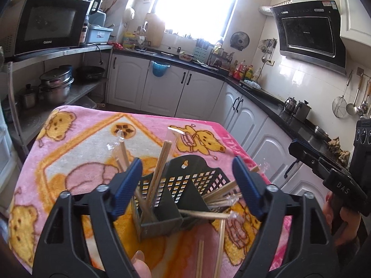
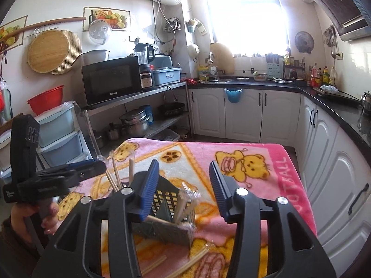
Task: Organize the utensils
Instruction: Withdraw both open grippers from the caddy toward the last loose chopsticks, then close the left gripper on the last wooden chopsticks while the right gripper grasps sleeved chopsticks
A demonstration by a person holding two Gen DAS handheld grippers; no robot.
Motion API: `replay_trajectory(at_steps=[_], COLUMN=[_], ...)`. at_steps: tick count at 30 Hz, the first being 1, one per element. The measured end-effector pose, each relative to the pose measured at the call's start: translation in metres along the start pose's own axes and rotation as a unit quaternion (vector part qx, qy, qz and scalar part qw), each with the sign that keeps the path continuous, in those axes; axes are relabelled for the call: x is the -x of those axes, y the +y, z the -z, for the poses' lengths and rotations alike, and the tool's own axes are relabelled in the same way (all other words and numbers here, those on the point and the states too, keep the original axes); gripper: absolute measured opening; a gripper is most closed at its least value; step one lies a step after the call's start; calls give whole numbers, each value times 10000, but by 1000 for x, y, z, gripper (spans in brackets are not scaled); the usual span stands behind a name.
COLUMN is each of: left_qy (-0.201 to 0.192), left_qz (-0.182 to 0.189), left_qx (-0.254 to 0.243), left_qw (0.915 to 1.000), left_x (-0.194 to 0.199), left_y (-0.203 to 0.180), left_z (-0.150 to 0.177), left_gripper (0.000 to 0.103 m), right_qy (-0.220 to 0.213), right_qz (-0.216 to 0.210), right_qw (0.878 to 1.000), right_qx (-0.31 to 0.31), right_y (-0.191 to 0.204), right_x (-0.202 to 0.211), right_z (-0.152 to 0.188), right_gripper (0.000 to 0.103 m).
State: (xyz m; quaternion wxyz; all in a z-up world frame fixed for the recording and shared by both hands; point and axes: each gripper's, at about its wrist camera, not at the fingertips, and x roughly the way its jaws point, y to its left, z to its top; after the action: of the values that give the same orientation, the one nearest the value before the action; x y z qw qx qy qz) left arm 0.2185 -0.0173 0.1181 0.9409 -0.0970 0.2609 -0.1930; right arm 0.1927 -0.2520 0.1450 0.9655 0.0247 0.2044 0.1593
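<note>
Left wrist view: left gripper (image 1: 187,185) is seen with jaws spread wide, nothing pinched; the dark slotted utensil holder (image 1: 176,199) sits between the blue fingers (image 1: 128,185), untouched. Wrapped chopsticks (image 1: 160,171) are stood in its left compartment, more are fanned out of its right side, and loose pairs (image 1: 220,243) are left on the blanket in front. Free blanket is seen beyond the holder up to the far table edge (image 1: 139,113). The right gripper (image 1: 324,169) is held off past the right edge by a hand (image 1: 340,217).

Right wrist view: right gripper (image 2: 185,192) is angled down over the holder (image 2: 167,220), jaws apart, nothing gripped. Open blanket (image 2: 266,185) is shown to the right. The left gripper (image 2: 53,180) is held at the left edge. White cabinets (image 2: 243,113) and a dark counter (image 2: 336,106) bound the room.
</note>
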Motion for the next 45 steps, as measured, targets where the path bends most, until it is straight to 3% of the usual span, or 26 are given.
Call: replay_trajectory(at_steps=[2, 5, 21, 24, 45], left_qy=[-48, -83, 185, 347, 1270], left_qz=[-26, -3, -186, -186, -406], left_qx=[-13, -21, -250, -218, -510], left_qw=[10000, 10000, 9993, 9990, 9898], left_x=[6, 16, 31, 25, -29], left_y=[-1, -2, -9, -10, -16], left_z=[3, 10, 61, 74, 126], left_gripper=[87, 93, 93, 93, 93], right_qy=[-4, 17, 407, 481, 1187], right_qz=[54, 123, 144, 227, 615], right_qw=[10000, 9999, 9991, 9986, 9892], right_qx=[21, 22, -14, -63, -597], right_y=[-1, -3, 8, 6, -33], right_x=[5, 14, 29, 28, 8], right_z=[5, 15, 73, 82, 137], right_gripper=[53, 57, 65, 71, 71])
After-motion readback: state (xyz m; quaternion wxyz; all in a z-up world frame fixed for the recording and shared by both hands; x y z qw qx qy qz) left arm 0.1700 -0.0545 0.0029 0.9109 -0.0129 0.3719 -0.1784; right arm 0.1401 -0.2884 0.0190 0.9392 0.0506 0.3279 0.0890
